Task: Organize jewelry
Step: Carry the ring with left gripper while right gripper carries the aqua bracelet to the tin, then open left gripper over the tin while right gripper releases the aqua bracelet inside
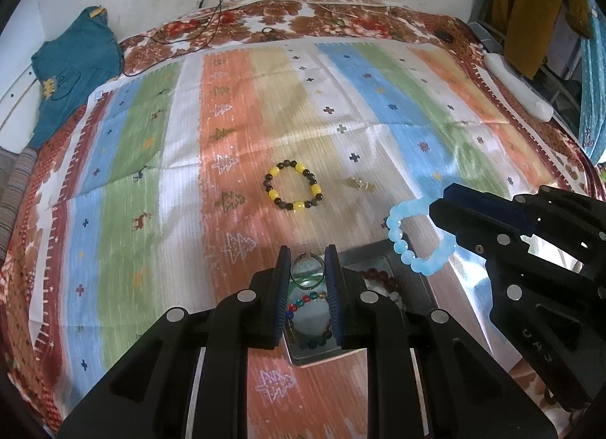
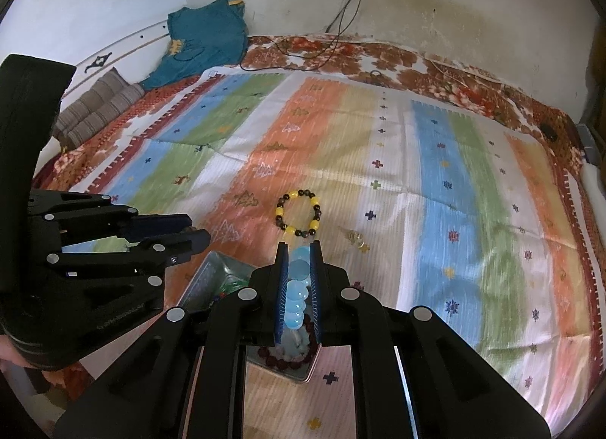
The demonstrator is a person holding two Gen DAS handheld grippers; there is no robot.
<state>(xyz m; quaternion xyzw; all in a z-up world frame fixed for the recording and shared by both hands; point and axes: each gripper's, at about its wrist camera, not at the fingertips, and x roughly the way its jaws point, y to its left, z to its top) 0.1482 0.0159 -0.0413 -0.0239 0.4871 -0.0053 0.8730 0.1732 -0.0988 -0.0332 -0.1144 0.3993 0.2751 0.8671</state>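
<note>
Both tongs carry jewelry over a metal tin [image 1: 413, 280] at lower centre: left tongs [image 1: 307, 268] pinch a silver ring [image 1: 306, 266], right tongs [image 2: 299, 280] clamp a pale blue bead bracelet [image 1: 407, 246]. Inside the tin already lie a multicoloured bead bracelet [image 1: 303, 301] and a dark red one [image 2: 288, 361]. Left on the striped cloth [image 1: 151, 159] covering the bed: a yellow-and-black bracelet [image 1: 292, 186] mid-frame and a small gold piece [image 1: 356, 183] beside it. Cables hang on the stained wall [image 2: 454, 15].
</note>
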